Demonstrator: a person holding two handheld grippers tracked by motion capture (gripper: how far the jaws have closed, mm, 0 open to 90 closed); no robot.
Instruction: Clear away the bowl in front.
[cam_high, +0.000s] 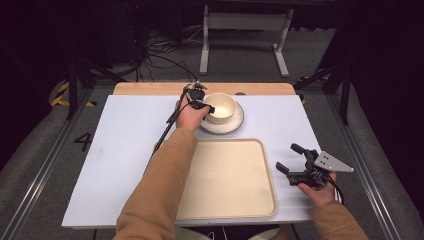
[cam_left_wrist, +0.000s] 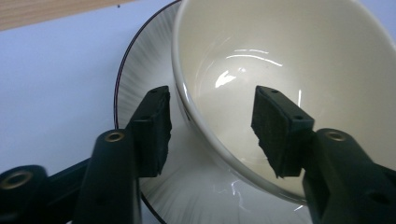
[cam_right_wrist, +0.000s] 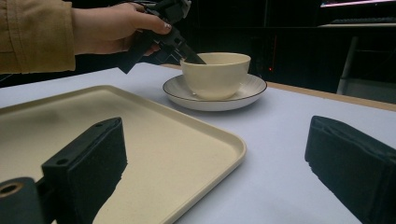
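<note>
Standing on a round white plate with a dark rim, a glossy cream ceramic bowl sat at the far middle of the white table. The left gripper straddled the bowl's near rim, jaws spread, one pad inside and one outside, neither seen touching. A flat beige plastic tray lay nearer the person. The right gripper hovered just right of the tray, jaws wide apart.

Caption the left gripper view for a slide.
Open left gripper straddling the glossy cream ceramic bowl rim, above a white streaked saucer.
</note>
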